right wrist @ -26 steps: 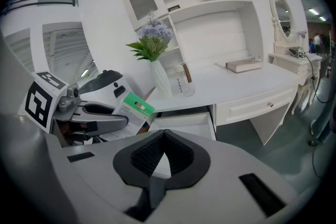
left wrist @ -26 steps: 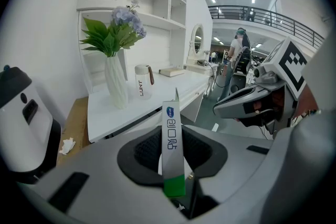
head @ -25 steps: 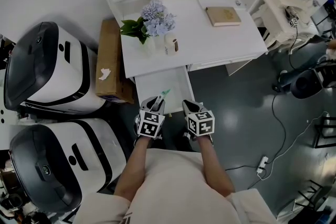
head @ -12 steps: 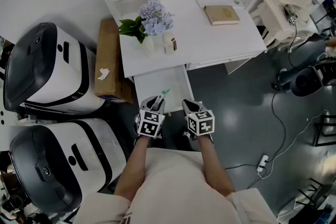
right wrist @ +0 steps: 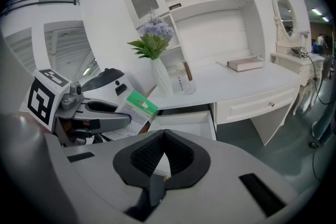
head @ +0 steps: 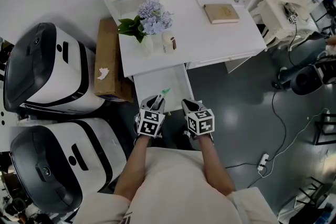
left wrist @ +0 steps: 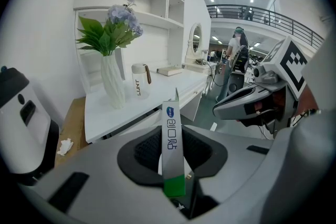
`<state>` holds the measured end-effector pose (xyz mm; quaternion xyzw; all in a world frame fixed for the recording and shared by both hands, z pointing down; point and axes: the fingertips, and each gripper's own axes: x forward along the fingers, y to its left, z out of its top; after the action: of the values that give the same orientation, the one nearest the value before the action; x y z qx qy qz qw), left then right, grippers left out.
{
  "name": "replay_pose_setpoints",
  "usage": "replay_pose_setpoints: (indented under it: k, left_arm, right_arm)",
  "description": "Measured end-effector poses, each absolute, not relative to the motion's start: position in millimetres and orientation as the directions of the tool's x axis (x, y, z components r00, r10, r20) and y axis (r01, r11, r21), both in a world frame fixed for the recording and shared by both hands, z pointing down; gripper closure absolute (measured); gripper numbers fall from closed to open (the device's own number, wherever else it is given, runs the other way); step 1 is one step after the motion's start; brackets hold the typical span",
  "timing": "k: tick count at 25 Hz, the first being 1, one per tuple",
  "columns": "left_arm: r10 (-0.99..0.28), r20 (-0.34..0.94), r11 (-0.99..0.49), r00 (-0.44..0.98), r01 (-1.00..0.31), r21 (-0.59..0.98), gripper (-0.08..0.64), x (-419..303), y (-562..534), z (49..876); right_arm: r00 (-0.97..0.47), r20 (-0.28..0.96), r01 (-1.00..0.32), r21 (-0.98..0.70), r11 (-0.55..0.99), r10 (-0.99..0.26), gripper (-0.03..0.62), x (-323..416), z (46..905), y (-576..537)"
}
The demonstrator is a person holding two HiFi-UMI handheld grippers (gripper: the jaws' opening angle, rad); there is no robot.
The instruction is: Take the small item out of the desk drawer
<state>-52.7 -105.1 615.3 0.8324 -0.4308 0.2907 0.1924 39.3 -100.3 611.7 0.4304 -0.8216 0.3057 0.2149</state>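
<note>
Slim white-and-green cardboard packet [left wrist: 171,126] stands clamped in the left gripper [head: 158,101]. Its jaws are partway closed, with the pads pressed on the packet's two broad faces and its narrow printed edge turned toward that gripper's camera. A good length of it sticks out past the fingertips, up and forward. It hangs over the near end of the pulled-out white desk drawer [head: 157,81], which lies just ahead of and below both tools. From the right gripper view it looks clear of the drawer floor, so the lift seems done.

The right gripper [right wrist: 159,139] sits just beside the left one, level with it. Its jaw tips have come together and nothing is between them; only the drawer shows through the gap behind the tips.

By its look the packet should be very light. It is probably stiff along its length but easy to crush across the thin way, so a firm squeeze could dent it. The glossy print may let it slide, and the long free end could swing or lever it loose in a quick move. Pads on the broad faces, as now, seem the right hold; a grip nearer the middle would steady it more. The white desk [head: 210,39] top, further ahead of the tools, looks like the nearest flat spot to set it on.
</note>
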Motion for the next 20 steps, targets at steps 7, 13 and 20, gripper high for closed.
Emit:
replay_pose_setpoints:
  k: [7, 13, 20]
  left_arm:
    - [-0.602, 0.65, -0.559, 0.463, -0.826, 0.07, 0.46, -51.4, -106.0, 614.7]
    - [-0.603, 0.651, -0.556, 0.461, -0.828, 0.071, 0.46, -54.0, -106.4, 616.5]
    - [-0.599, 0.653, -0.556, 0.463, -0.827, 0.076, 0.46, -52.4, -104.7, 617.3]
  right_arm:
    - [-0.548, 0.614, -0.829, -0.31, 0.465, -0.568, 0.568, 34.4, 610.7, -100.4]
    - [-0.546, 0.617, -0.831, -0.311, 0.462, -0.567, 0.568, 34.1, 612.2, -100.6]
    - [-0.544, 0.62, -0.832, -0.311, 0.46, -0.566, 0.568, 35.6, 613.1, -99.0]
